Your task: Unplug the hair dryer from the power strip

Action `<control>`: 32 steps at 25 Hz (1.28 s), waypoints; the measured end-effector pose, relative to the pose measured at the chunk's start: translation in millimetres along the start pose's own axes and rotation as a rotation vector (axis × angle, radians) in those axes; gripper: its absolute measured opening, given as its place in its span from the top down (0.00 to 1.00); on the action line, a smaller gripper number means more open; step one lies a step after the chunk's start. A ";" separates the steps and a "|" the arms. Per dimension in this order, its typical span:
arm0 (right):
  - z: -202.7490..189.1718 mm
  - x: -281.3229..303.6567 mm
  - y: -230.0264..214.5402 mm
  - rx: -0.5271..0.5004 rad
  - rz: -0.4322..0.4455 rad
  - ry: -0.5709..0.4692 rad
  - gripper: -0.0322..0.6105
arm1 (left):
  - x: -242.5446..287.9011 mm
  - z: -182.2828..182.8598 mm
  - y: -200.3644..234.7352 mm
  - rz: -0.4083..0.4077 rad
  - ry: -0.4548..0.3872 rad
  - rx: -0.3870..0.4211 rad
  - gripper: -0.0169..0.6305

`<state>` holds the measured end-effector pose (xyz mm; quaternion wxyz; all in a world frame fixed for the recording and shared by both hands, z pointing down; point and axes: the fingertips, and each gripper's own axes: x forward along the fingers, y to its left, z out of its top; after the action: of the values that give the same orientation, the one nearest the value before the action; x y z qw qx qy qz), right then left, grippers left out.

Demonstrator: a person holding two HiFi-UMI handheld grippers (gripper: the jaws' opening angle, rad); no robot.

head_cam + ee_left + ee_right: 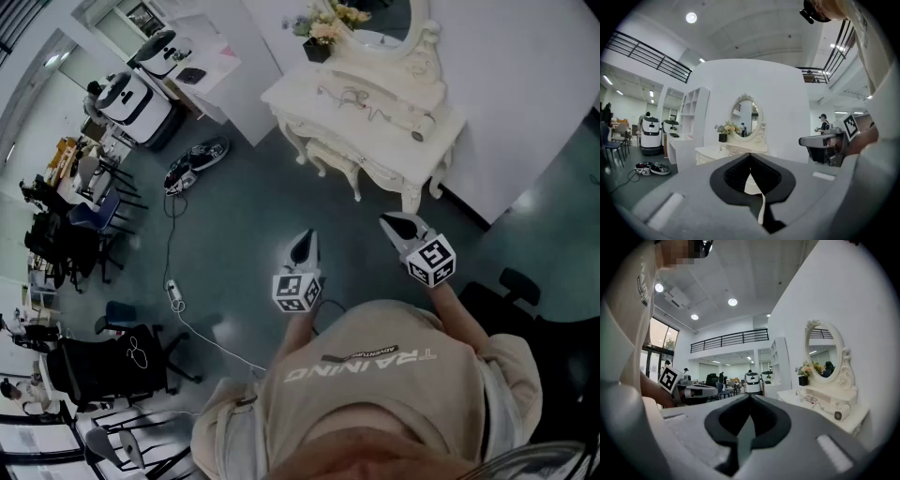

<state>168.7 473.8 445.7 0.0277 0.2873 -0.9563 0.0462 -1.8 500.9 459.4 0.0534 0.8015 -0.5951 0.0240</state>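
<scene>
A white hair dryer (pixel 415 128) (pixel 838 411) lies on the white dressing table (pixel 309 94) (pixel 820 404), with a thin cable (pixel 354 95) beside it. The plug end is not visible. A white power strip (pixel 174 294) lies on the floor far to the left, with a white cord running from it. My left gripper (pixel 303 246) (pixel 750 157) is held level in mid air, short of the table, shut and with nothing in it. My right gripper (pixel 401 225) (pixel 750 397) floats beside it, nearer the table's right corner, also shut and holding nothing.
An oval mirror (pixel 746 117) and a flower vase (pixel 322 36) stand on the dressing table. White robots (pixel 136 98) stand at the far left, with dark gear (pixel 197 161) on the floor nearby. Office chairs (pixel 103 361) crowd the left edge, and another chair (pixel 511 286) is at the right.
</scene>
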 end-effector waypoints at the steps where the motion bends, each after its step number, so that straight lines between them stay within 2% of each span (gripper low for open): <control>1: 2.2 3.3 -1.7 -0.004 -0.013 -0.001 0.95 | 3.9 5.3 2.9 0.005 -0.008 -0.003 0.96; 6: 19.0 29.1 -17.1 -0.058 -0.104 0.004 0.95 | 20.5 27.5 21.0 -0.008 -0.011 0.046 0.96; 12: 24.5 56.2 -13.6 -0.065 -0.089 0.002 0.95 | 29.5 21.2 44.4 -0.020 0.005 0.022 0.96; 16: 13.9 71.2 -9.1 -0.034 -0.086 0.009 0.95 | 38.5 22.7 45.8 -0.077 0.004 0.043 0.96; 18: 6.1 80.4 -8.4 -0.030 -0.118 0.012 0.95 | 36.2 20.3 51.2 -0.096 0.008 0.048 0.96; 24: -16.0 111.9 -7.7 0.009 -0.176 0.033 0.95 | 32.6 -10.4 82.5 -0.119 0.063 -0.002 0.96; 28: -32.2 124.5 -29.7 0.030 -0.188 0.072 0.95 | 60.8 -40.8 100.6 -0.103 0.135 -0.050 0.96; 32: -40.0 144.3 -75.3 0.065 -0.180 0.073 0.95 | 112.7 -27.4 105.9 -0.120 0.087 -0.048 0.96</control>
<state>91.1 336.5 502.3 0.0572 0.3707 -0.9231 0.0847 -69.7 366.5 504.2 0.0998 0.8323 -0.5436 0.0412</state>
